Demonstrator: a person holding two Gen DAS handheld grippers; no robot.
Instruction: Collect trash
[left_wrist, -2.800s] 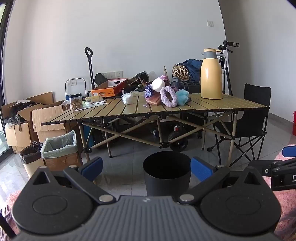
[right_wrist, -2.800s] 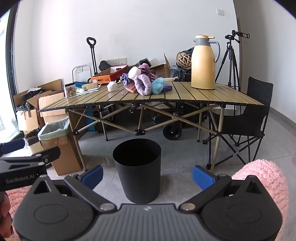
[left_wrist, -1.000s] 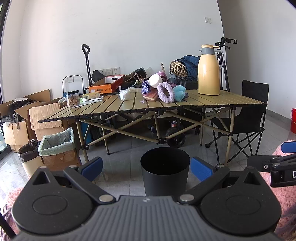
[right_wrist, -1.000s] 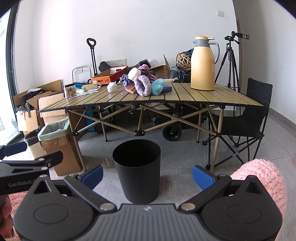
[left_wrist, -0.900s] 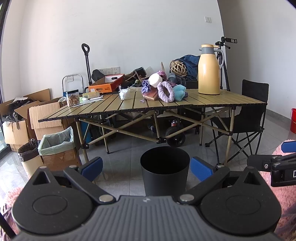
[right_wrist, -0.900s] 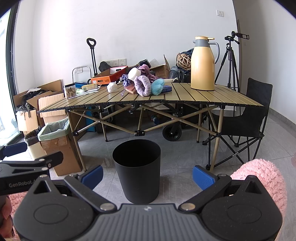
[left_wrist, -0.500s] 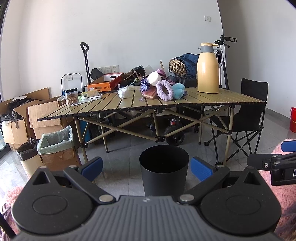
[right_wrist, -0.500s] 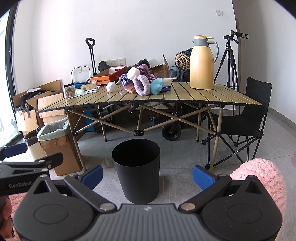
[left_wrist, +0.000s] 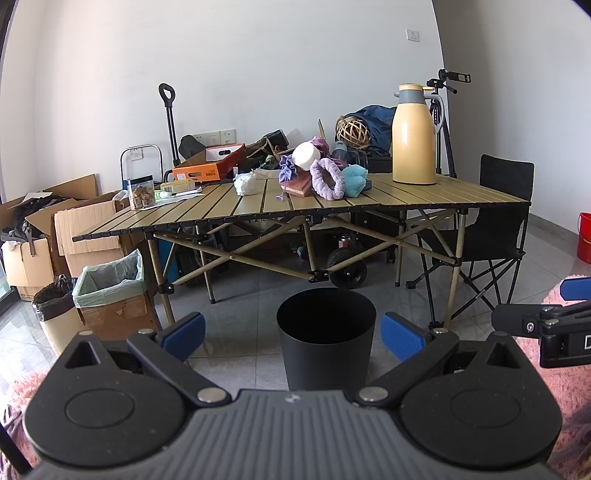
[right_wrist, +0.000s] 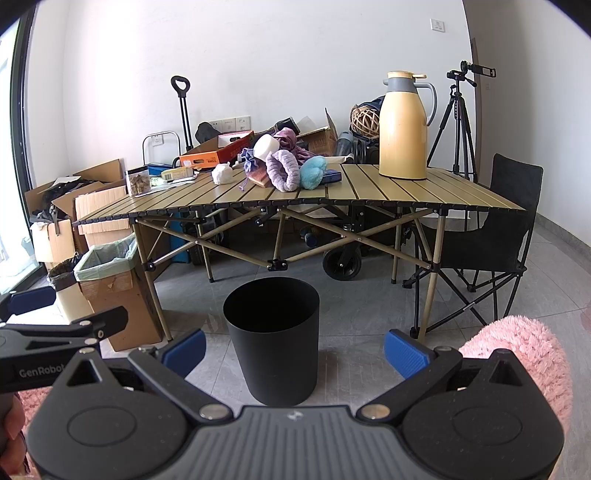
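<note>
A long slatted olive-tan folding table (left_wrist: 424, 195) was seen across the room, well ahead of and above both grippers. A round black plastic waste bin (left_wrist: 326, 347) was noted on the grey tiled floor in front of the table, near the grippers and upright, its mouth open.

The left gripper (left_wrist: 291, 330) was found with jaws spread wide and nothing between them; the bin was framed almost dead centre in the gap. The right gripper (right_wrist: 294, 349) was likewise found wide apart and empty, with the bin lying ahead and slightly left of its centre line. Neither gripper was judged clearly nearer the table.

The likeliest trash, a crumpled white paper wad (left_wrist: 245, 183), was recorded on the tabletop, left of the pile of soft items and far beyond the bin. It lay up and left of both jaw lines. No long axis could be read; it appeared roughly ball-shaped. A reach forward, upward and leftward was judged necessary.

Hard to make out: whether other table items counted as trash, the bin's interior (only darkness was seen), and the wad's far side. 1 finger of the right gripper was cut off at the left view's right edge.
</note>
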